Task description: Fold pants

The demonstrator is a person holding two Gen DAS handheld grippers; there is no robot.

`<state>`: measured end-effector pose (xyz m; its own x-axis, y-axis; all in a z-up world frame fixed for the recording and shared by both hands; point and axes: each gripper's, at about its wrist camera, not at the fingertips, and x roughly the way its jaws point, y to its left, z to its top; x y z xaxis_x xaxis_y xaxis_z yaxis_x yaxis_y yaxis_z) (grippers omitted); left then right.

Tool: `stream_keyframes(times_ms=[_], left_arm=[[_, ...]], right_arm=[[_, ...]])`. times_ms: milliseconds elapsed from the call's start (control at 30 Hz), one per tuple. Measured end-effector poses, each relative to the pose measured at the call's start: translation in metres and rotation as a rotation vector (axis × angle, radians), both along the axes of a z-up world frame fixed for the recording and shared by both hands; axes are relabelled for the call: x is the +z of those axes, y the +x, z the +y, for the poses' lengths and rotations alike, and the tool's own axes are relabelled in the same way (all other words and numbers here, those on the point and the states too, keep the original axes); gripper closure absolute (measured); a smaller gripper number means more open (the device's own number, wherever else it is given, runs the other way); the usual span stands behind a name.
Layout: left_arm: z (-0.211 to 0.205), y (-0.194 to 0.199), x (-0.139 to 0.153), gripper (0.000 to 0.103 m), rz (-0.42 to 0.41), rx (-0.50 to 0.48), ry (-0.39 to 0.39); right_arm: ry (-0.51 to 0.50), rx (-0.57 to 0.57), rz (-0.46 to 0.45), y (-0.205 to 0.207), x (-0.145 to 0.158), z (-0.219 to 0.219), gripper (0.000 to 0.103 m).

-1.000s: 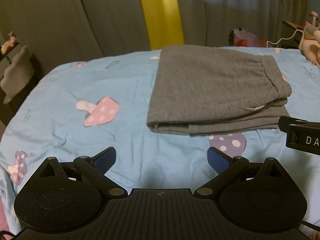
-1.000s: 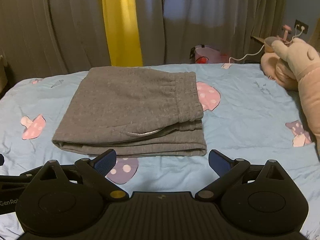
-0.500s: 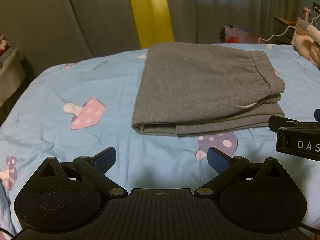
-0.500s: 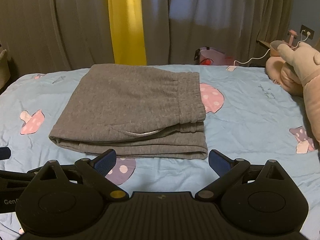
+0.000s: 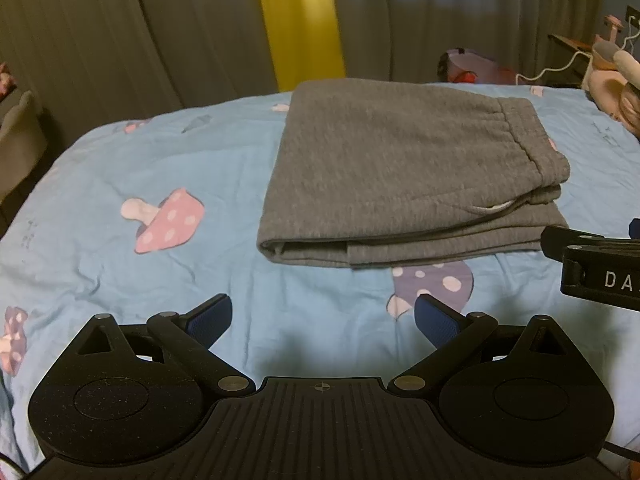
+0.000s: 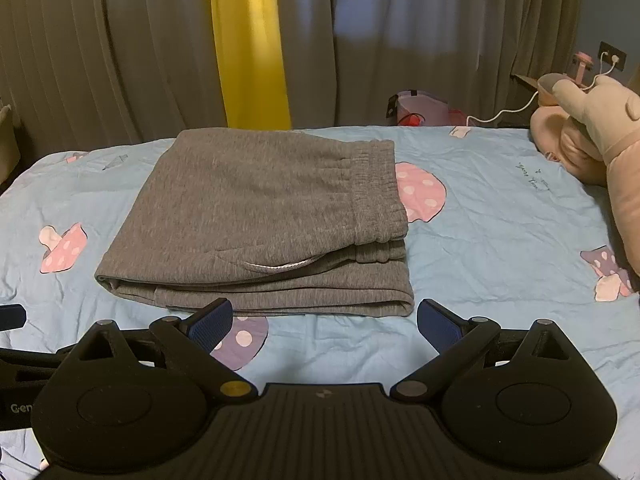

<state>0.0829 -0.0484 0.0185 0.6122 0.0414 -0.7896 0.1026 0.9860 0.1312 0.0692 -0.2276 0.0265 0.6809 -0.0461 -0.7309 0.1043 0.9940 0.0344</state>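
The grey pants [image 5: 400,168] lie folded into a flat stack on the blue mushroom-print bed sheet [image 5: 160,168], waistband to the right. They also show in the right wrist view [image 6: 260,220]. My left gripper [image 5: 323,318] is open and empty, above the sheet just in front of the stack. My right gripper [image 6: 325,322] is open and empty, close to the stack's near edge. Part of the right gripper shows at the right edge of the left wrist view [image 5: 600,268].
A pink plush toy [image 6: 592,136] lies at the bed's right side. Grey and yellow curtains [image 6: 248,40] hang behind the bed. A bag [image 6: 420,108] and a white cable [image 6: 504,112] sit beyond the far edge.
Both grippers have drawn back slightly from the folded pants and shifted a little sideways. The pants have not moved. Both stay open.
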Motion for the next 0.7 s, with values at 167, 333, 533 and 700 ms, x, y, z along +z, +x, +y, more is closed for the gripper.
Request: stream_keyframes(times_ms=[167,333,533,700], left_arm=[[-0.0008,0.0008,0.0007,0.002,-0.007,-0.003,-0.007],[-0.0020,0.0010,0.0011,0.002,-0.006,-0.008,-0.008],[-0.0019,-0.0008,0.0028,0.002,-0.011,-0.016,-0.010],[-0.0026,-0.0018,0.0041,0.002,-0.014,-0.023,-0.010]], right_arm=[[-0.001,-0.002,0.001,-0.0002,-0.0010,-0.0010,0.004],[0.001,-0.003,0.003,0.0002,-0.0011,-0.0015,0.004],[0.002,-0.002,0.003,-0.0004,-0.0007,-0.0011,0.004],[-0.005,0.002,0.001,-0.0013,0.0001,-0.0004,0.004]])
